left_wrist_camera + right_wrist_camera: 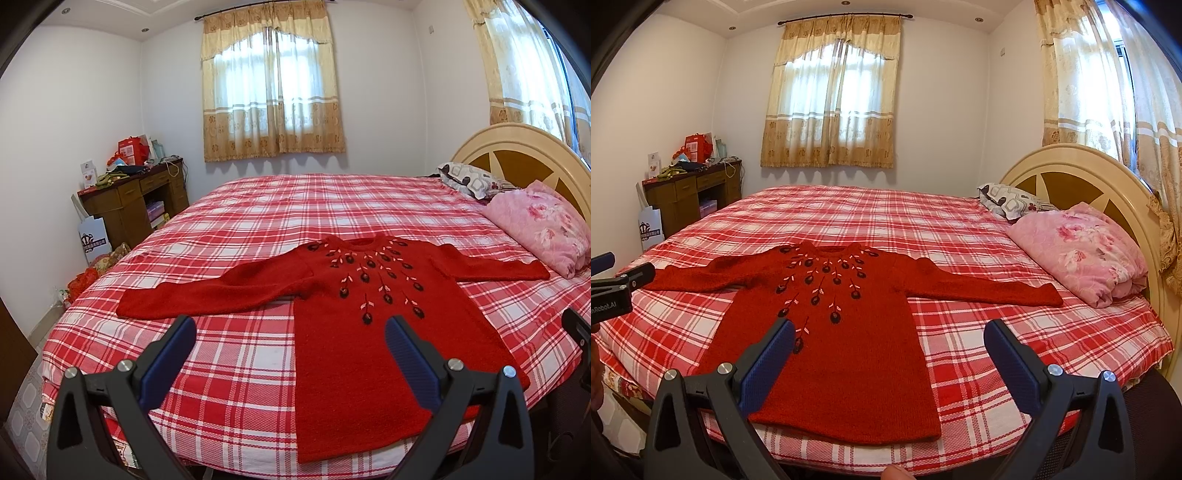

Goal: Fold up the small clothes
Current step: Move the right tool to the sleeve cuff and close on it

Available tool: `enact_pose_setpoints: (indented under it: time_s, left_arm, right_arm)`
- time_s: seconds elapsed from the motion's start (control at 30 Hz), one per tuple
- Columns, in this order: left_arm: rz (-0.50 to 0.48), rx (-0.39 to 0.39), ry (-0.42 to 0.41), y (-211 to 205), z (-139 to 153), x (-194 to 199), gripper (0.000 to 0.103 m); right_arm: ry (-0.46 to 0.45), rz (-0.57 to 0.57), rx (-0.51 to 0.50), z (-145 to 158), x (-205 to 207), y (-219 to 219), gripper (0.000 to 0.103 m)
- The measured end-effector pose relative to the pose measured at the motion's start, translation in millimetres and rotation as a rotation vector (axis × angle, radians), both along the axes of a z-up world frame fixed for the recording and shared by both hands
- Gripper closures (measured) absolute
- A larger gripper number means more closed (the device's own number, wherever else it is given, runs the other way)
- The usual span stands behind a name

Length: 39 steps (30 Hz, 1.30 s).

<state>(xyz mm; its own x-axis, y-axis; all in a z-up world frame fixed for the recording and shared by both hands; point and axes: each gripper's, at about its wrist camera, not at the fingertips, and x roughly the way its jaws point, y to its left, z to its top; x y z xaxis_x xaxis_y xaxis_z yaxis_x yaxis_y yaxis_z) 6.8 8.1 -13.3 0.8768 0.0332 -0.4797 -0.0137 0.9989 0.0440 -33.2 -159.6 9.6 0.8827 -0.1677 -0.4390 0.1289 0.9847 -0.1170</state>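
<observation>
Both grippers hung nearest our lenses, above the near edge of the bed [240, 206]: the left gripper [290, 332] and the right gripper [889, 334] each had their blue fingers spread wide, holding nothing. Beyond them the sweater [834, 332] lay flat and face up on the checked sheet, its hem at the near edge, its collar toward the middle of the bed, and its two sleeves stretched out sideways. We judged that no fold had begun. The right sleeve [990, 290] ended just beside the pink pillow [1078, 251] near the headboard [1071, 173], so a wide swing of that sleeve could brush the pillow and drag the cuff askew. The knit looked thick and loose; a shallow pinch might catch only the top layer and leave the back behind, or might gather the sheet along with it and wrinkle the surface under the fold. With the hem so close to the edge, a pull toward us could slide the whole garment off the bed. Uneven lifts by the two grippers would likely twist the body and spoil a straight crease.
</observation>
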Motion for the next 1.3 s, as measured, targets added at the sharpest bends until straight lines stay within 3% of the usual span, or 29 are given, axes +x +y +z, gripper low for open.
enact_pose_setpoints:
  time_s: [0.3, 0.47, 0.8, 1.3]
  left_arm:
    - [-0.001, 0.023, 0.010, 0.8, -3.7, 7.1, 0.000]
    - [-0.004, 0.038, 0.013, 4.0, -6.8, 20.2, 0.000]
    - [-0.018, 0.063, 0.058, -5.2, -24.0, 73.5, 0.000]
    - [0.017, 0.140, 0.152, -25.1, -80.2, 174.7, 0.000]
  right_arm:
    - [0.028, -0.024, -0.017, -10.5, 12.8, -14.2, 0.001]
    - [0.048, -0.068, 0.012, -19.7, 27.2, -43.1, 0.001]
    - [0.146, -0.209, 0.060, -54.0, 64.6, -118.1, 0.001]
    - [0.247, -0.430, 0.179, -68.5, 148.0, -271.2, 0.001]
